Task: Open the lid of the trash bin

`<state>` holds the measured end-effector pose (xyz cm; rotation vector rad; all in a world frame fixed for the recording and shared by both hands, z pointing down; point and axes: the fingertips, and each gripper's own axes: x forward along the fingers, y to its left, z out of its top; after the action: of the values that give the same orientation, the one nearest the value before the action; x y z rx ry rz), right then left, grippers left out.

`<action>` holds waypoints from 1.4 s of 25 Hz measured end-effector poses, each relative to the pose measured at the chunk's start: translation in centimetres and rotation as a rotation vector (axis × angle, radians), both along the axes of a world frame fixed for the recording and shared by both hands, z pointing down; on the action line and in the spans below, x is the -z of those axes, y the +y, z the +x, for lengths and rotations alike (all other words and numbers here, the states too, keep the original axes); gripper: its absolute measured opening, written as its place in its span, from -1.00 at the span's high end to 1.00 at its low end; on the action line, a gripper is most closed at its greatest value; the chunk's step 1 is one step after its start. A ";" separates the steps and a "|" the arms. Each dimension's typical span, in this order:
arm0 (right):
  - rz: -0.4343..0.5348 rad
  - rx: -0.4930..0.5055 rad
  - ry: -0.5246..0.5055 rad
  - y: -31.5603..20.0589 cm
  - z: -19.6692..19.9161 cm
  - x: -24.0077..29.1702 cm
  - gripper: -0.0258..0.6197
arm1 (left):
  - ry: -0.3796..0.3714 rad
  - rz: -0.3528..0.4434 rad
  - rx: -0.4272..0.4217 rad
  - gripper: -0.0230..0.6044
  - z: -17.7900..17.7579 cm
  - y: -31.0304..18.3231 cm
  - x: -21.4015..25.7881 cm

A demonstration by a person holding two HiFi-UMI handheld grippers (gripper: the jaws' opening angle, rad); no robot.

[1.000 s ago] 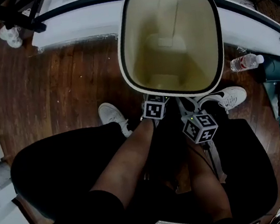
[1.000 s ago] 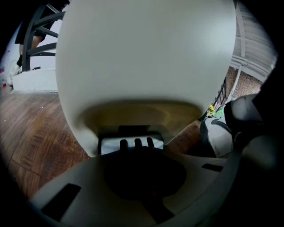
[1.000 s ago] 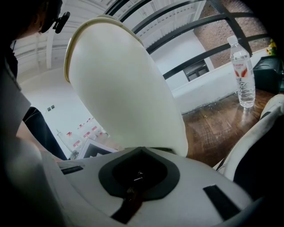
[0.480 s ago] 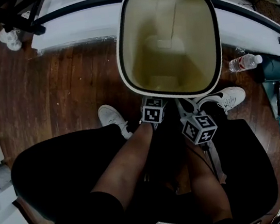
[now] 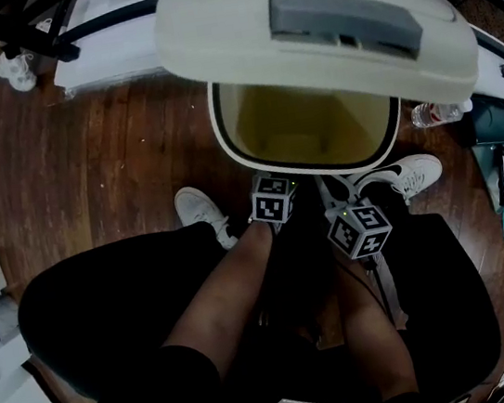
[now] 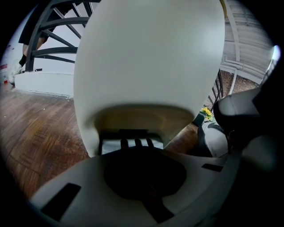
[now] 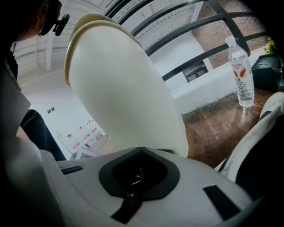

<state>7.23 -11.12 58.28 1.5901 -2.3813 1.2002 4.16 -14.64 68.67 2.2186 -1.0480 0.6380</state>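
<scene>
Trash bin (image 5: pixel 308 126): is being stood on the wooden floor directly ahead of the person's feet, close enough for both tools to reach its base.
Lid (image 5: pixel 236 29): is being carried tilted above the opening, shading the rear while the front strip of the cavity is being left exposed; judged only partly open.
Left gripper (image 6: pixel 141 153): is being pointed low at the bin's front, jaws brought together with nothing between them, presumably so the closed tip can act as a pusher.
Right gripper (image 7: pixel 141 153): is being held alongside the bin wall, jaws likewise pressed together and empty.
Pedal (image 6: pixel 133 141): is being approached by the left tip; contact appears likely, but is hidden.
</scene>
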 end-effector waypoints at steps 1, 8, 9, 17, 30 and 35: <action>0.001 0.000 0.001 -0.1 0.0 0.0 0.88 | 0.007 0.008 0.001 0.80 0.0 -0.1 0.1; -0.003 0.005 0.010 0.2 0.1 -0.4 0.88 | 0.097 0.026 0.054 0.80 -0.3 0.0 0.7; -0.003 0.006 0.011 0.2 0.1 -0.4 0.88 | 0.100 0.027 0.058 0.80 -0.3 0.0 0.7; 0.042 0.067 0.033 1.3 -0.6 1.6 0.88 | 0.065 0.002 0.030 0.80 -1.7 2.1 3.1; 0.347 0.180 0.133 7.5 -2.1 18.3 0.88 | 0.203 0.291 -0.130 0.80 -2.3 10.6 24.2; 0.498 0.260 0.144 12.6 -3.9 28.0 0.88 | 0.247 0.465 -0.228 0.80 -3.6 16.0 35.6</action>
<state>3.32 1.52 30.32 1.3370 -2.8161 0.4526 0.59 1.36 33.09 2.7630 -0.8877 0.2098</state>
